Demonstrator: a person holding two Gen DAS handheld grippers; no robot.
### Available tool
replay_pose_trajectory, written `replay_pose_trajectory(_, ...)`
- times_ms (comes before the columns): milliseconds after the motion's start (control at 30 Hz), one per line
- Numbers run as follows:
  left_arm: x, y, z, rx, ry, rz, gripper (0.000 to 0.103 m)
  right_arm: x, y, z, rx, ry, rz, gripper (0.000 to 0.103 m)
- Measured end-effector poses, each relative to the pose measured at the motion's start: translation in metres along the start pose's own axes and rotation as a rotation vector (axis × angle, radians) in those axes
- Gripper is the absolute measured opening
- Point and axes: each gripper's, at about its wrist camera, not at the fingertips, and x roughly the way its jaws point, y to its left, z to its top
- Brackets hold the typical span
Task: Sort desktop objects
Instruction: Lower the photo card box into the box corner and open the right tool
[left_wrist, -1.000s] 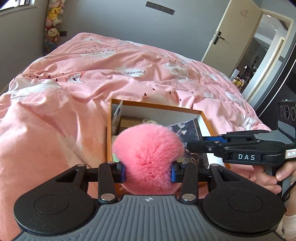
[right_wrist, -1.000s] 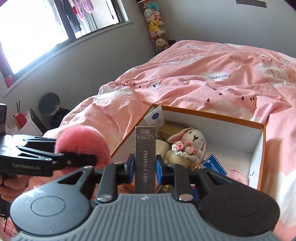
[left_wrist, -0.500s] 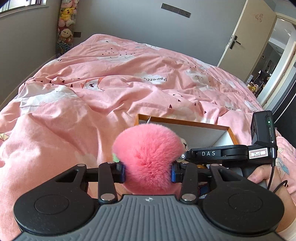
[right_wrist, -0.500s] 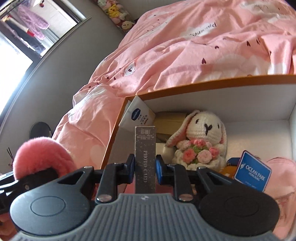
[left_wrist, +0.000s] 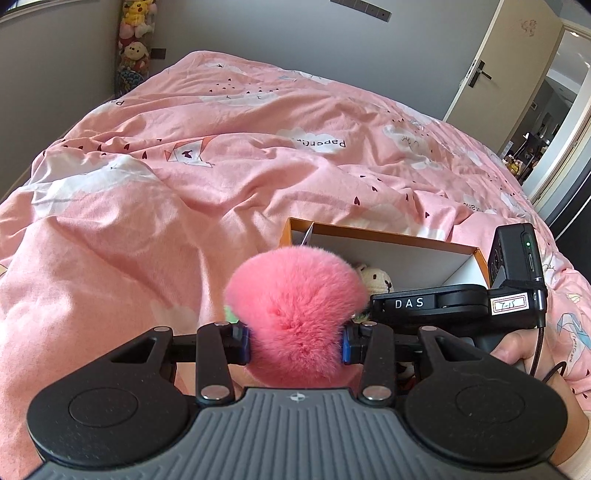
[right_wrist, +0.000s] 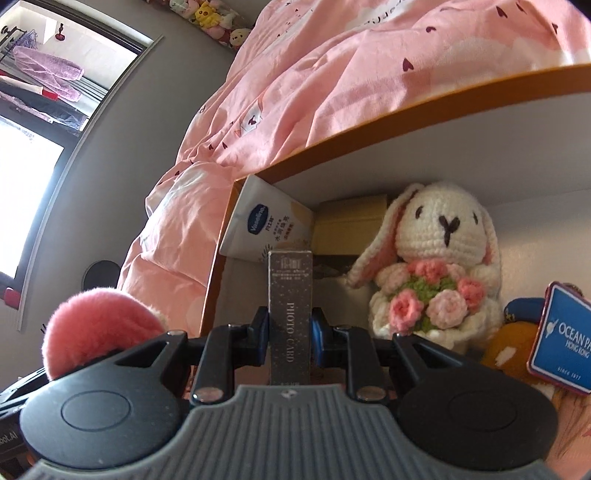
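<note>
My left gripper is shut on a fluffy pink pompom, held just short of the orange-rimmed box on the bed. The pompom also shows at the lower left of the right wrist view. My right gripper is shut on a slim dark box printed PHOTO CARD, held upright and low inside the orange-rimmed box. In the left wrist view the right gripper's body, marked DAS, lies across the box's near side, with a hand on its handle.
Inside the box stand a crocheted white bunny with a flower bouquet, a Vaseline tube in the left corner, a tan carton and a blue Ocean Park tag. Rumpled pink bedding surrounds the box.
The right gripper has rolled and dropped lower into the box with the photo card box, so the bunny looms closer. The left gripper with the pompom drifted left of the box.
</note>
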Motion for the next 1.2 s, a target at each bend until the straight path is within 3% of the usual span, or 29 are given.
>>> replay_pose_trajectory(333, 0.003, -0.001, 0.002, 0.002, 0.006, 0.004, 0.047, 0.005, -0.006, 0.015, -0.001, 0.118, 0.046, 0.025)
replay_pose_trajectory(567, 0.002, -0.004, 0.003, 0.009, 0.001, 0.005, 0.047, 0.006, -0.001, 0.015, -0.019, 0.128, 0.012, 0.027)
replay_pose_trajectory(667, 0.001, -0.004, 0.003, 0.008, 0.0, 0.005, 0.047, 0.004, 0.002, 0.013, -0.041, 0.128, -0.022, 0.032)
replay_pose_trajectory(733, 0.001, -0.004, 0.003, 0.01, 0.0, 0.005, 0.047, -0.002, 0.003, 0.01, -0.064, 0.116, -0.055, 0.044)
replay_pose_trajectory(767, 0.001, -0.004, 0.003, 0.01, 0.0, 0.006, 0.047, -0.005, 0.003, 0.009, -0.074, 0.106, -0.066, 0.044)
replay_pose_trajectory(967, 0.0, -0.005, 0.002, 0.011, -0.001, 0.004, 0.047, -0.007, -0.001, 0.008, -0.093, 0.085, -0.083, 0.04)
replay_pose_trajectory(1067, -0.002, -0.008, 0.002, 0.018, 0.0, 0.003, 0.047, -0.001, 0.002, 0.006, -0.122, 0.082, -0.096, 0.026)
replay_pose_trajectory(1200, -0.003, -0.015, 0.003, 0.04, -0.001, -0.003, 0.047, 0.001, 0.007, 0.002, -0.163, 0.07, -0.115, 0.025)
